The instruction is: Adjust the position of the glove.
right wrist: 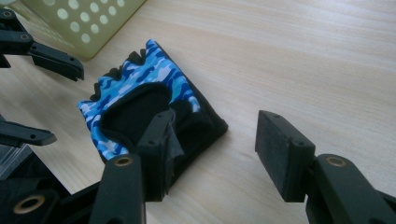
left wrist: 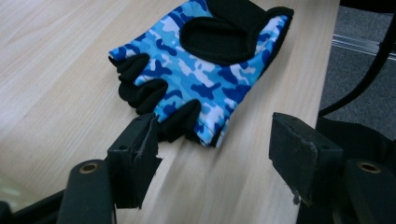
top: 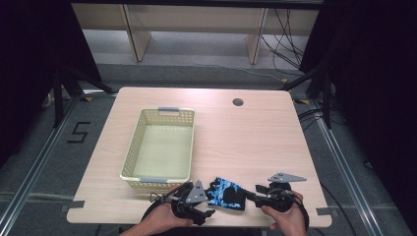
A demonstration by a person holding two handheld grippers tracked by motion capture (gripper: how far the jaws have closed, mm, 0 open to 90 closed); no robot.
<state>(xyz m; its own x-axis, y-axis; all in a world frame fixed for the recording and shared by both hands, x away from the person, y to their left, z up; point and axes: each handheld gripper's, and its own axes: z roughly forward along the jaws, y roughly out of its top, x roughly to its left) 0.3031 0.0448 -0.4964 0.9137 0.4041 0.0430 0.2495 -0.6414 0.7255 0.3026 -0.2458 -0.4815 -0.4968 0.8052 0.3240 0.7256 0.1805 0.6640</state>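
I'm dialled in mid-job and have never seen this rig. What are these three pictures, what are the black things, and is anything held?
There is no robot: a person holds a black two-jaw hand gripper in each hand. The high view looks down on the pale wooden table; the left gripper and right gripper sit at its near edge. The other two pictures come from cameras riding on each gripper, looking along its jaws. Between them lies a blue camouflage fingerless glove with black trim, flat on the table. A cream perforated plastic basket stands beyond the left gripper. Both grippers are open; nothing is held.
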